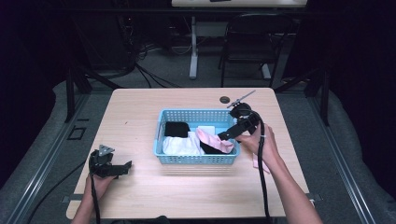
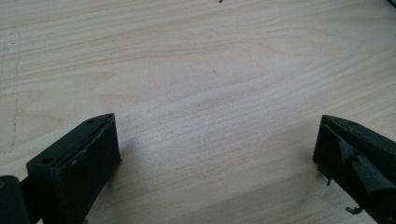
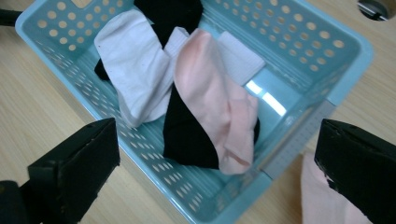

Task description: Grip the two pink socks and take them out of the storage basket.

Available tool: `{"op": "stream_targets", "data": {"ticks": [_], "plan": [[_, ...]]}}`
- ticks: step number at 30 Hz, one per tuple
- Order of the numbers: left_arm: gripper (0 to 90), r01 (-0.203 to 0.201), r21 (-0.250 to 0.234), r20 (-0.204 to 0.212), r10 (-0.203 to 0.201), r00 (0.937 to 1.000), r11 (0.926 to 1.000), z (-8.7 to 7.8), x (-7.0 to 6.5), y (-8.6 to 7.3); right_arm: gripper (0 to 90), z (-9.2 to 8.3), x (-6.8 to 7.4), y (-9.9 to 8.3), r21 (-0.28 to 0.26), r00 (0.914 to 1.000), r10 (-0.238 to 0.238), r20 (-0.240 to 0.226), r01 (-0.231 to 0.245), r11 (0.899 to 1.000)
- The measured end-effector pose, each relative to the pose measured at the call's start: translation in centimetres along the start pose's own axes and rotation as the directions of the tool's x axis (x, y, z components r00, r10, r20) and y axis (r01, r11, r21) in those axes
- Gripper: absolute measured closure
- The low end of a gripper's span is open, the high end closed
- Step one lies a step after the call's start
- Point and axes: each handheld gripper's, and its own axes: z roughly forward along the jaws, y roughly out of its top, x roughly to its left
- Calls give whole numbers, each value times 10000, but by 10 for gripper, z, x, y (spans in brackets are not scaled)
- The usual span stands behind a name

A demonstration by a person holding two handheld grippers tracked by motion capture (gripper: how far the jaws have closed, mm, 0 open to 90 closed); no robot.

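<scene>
At the near left of the pale wood tabletop (image 1: pixel 140 107), the left gripper (image 1: pixel 122 168) rests low in a person's hand, its fingers (image 2: pixel 77 161) spread wide with nothing but bare wood grain between them, pointing right toward the basket.

At the centre sits a light blue perforated basket (image 1: pixel 196 159), its long axis running left to right across the tabletop. Inside lie a black sock (image 1: pixel 176 129) at the back left, a white sock (image 1: pixel 180 145) at the front left, a folded white piece (image 3: pixel 240 56) toward the back, and a pink sock (image 1: pixel 214 139) draped over another black sock (image 3: pixel 187 133). In the right gripper view the pink sock's long axis runs diagonally through the basket, from the middle toward the near right corner.

The right gripper (image 1: pixel 223 136) hangs over the basket's right end, angled down and leftward, its fingers (image 3: pixel 77 161) wide apart and empty above the pile. Just outside the basket, beside the right hand (image 1: pixel 259 144), a second pink sock (image 1: pixel 258 163) lies on the tabletop.
</scene>
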Motion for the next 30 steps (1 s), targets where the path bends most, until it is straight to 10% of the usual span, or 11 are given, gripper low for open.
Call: {"op": "stream_targets", "data": {"ticks": [15,30], "plan": [[5,5,1,-1,-5,10000,10000,0,0,0,90,62,13,21,1438,9989,-414,-226,442,9886],[5,-5,-1,3,5,10000,10000,0,0,0,181,107,3,18,2436,9989,53,458,-163,9697]]}}
